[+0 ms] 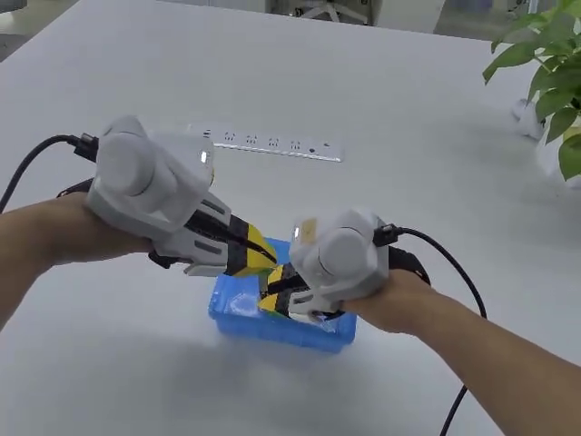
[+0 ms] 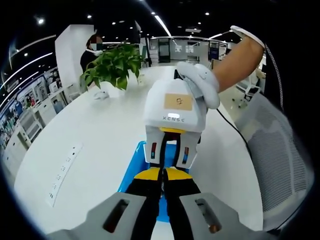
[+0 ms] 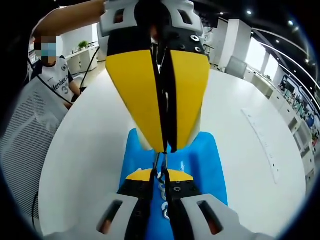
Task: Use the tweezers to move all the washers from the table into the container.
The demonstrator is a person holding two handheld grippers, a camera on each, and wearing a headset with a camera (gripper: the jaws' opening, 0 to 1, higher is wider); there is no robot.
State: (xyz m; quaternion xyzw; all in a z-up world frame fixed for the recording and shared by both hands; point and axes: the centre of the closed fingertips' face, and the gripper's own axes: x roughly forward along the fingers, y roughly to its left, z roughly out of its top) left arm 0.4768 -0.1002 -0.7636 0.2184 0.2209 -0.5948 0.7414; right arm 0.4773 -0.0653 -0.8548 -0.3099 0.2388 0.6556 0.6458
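Presently we record: left gripper [image 1: 261,254], grey body with yellow-tipped black jaws, pressed together on thin metal tweezers [image 3: 160,161] that hang from their tips. Right gripper [image 3: 159,176], same make, faces it tip to tip. Its jaws stand close about the tweezer ends, and we cannot tell whether they grip. Both hover over a blue rectangular plastic container [image 1: 238,316] on the white table [image 1: 381,91]. Small silver metal washers [image 3: 163,190] lie inside the container. White power strip [image 1: 268,143] beyond; green leafy plant [image 1: 549,73] at far right.
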